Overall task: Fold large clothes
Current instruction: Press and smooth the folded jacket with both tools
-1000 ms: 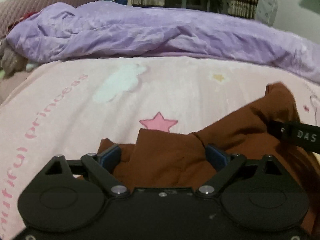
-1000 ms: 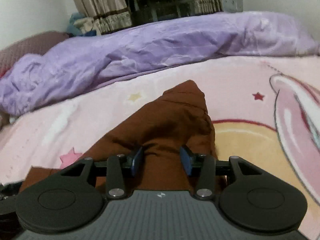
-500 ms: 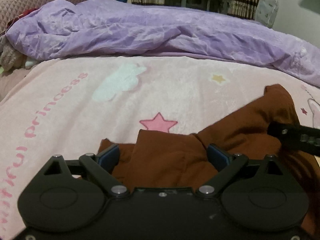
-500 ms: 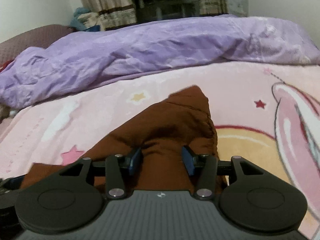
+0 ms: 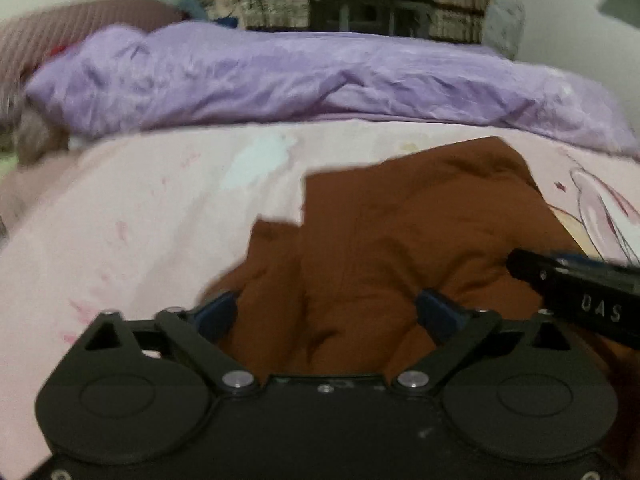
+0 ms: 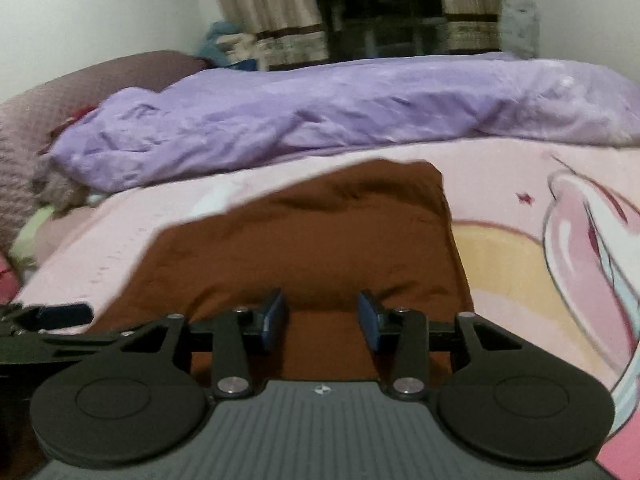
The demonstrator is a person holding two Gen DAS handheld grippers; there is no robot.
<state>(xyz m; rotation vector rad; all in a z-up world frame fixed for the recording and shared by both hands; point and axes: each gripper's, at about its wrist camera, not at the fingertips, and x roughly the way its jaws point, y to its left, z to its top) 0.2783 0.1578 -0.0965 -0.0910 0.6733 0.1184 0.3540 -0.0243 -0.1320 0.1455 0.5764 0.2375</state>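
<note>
A large brown garment (image 5: pixel 400 240) lies rumpled on the pink bed cover; it also shows in the right wrist view (image 6: pixel 320 240). My left gripper (image 5: pixel 328 316) is wide open, its blue pads on either side of a bunched part of the cloth. My right gripper (image 6: pixel 322 320) stands partly open over the garment's near part, with brown cloth between its pads; whether they pinch it I cannot tell. The right gripper's black arm (image 5: pixel 580 292) pokes in from the right in the left wrist view. The left gripper's tip (image 6: pixel 60 314) shows at the left edge of the right wrist view.
A purple quilt (image 5: pixel 320 84) lies bunched across the far side of the bed. The pink printed cover (image 5: pixel 120 220) spreads left of the garment, with a cartoon figure (image 6: pixel 580 240) to its right. A maroon pillow (image 6: pixel 80 92) sits far left. Curtains hang behind.
Both grippers have moved forward and up over the bed. The garment's far part has spread wider and flatter, now covering the pink star. The views are blurred with motion.
</note>
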